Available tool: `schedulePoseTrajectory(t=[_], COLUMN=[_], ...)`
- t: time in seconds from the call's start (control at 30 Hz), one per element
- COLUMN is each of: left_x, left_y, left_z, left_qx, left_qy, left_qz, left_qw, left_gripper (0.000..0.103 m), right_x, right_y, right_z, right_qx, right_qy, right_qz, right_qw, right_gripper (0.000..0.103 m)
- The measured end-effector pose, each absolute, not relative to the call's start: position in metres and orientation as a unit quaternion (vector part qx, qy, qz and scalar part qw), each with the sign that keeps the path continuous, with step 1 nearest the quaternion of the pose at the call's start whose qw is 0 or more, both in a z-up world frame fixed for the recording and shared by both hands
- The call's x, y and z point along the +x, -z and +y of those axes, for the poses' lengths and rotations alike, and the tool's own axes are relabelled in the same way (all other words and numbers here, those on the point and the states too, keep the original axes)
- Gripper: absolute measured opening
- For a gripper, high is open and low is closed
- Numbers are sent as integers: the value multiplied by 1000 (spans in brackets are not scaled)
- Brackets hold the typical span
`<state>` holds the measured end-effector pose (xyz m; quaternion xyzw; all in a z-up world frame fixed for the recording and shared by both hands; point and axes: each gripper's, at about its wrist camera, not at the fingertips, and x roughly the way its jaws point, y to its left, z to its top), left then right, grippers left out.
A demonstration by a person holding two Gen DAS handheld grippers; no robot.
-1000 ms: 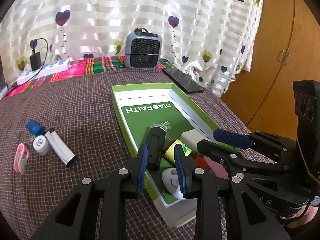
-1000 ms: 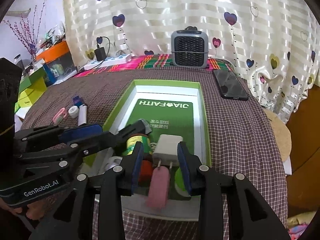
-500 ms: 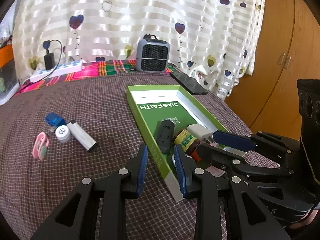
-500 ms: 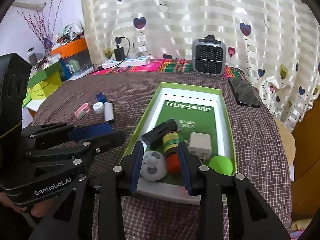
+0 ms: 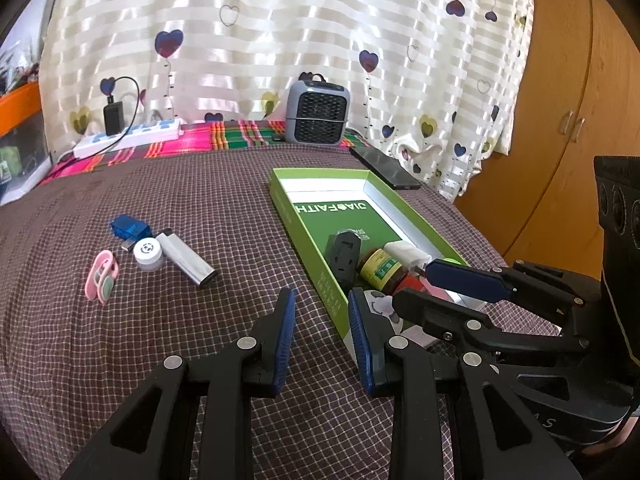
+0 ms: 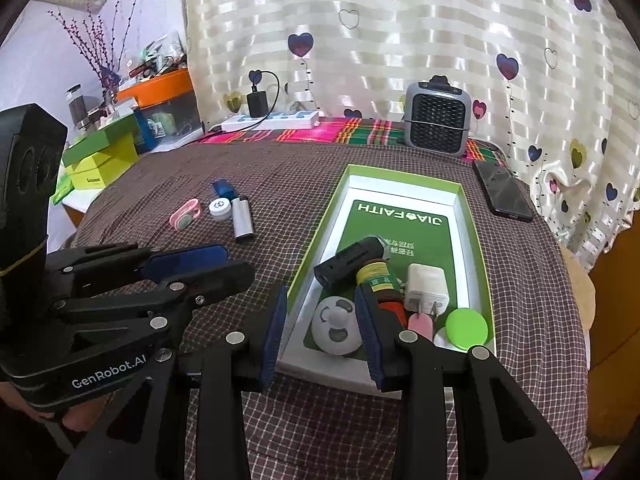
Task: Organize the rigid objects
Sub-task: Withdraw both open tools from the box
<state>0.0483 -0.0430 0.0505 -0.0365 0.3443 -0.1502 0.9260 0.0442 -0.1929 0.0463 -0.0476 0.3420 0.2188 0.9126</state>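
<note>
Backdrop: cream striped curtain (image 6: 400, 40) with heart print, daylight glowing through it. Counter (image 5: 200, 340) covered in brown checked cloth, with a bright plaid cloth (image 6: 320, 134) strip along the far edge. On that far edge: small grey fan heater (image 6: 436, 120), white power strip (image 6: 272, 120) with a black adapter (image 6: 256, 102) plugged in. Wooden wardrobe (image 5: 568, 120) with door handles on the right. Left side in the right wrist view: pale wall (image 6: 52, 40), dried purple branches (image 6: 100, 44), cluttered shelf with an orange tray (image 6: 160, 82), and green boxes (image 6: 100, 156) stacked below.
</note>
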Motion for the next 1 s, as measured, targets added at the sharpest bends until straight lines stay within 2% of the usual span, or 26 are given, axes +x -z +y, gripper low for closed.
schedulePoseTrajectory(t=[0.7, 1.0], left_x=[46, 46], left_y=[-42, -40], left_z=[-31, -1], left_qx=[-45, -64], left_qy=[144, 116], left_qz=[353, 354], left_qw=[923, 926], left_gripper=[27, 27], right_x=[45, 48], right_y=[-41, -39], right_z=[-182, -165], right_qx=[-52, -59], right_qy=[-235, -249], right_qz=[347, 349], right_qw=[907, 902], right_gripper=[37, 37])
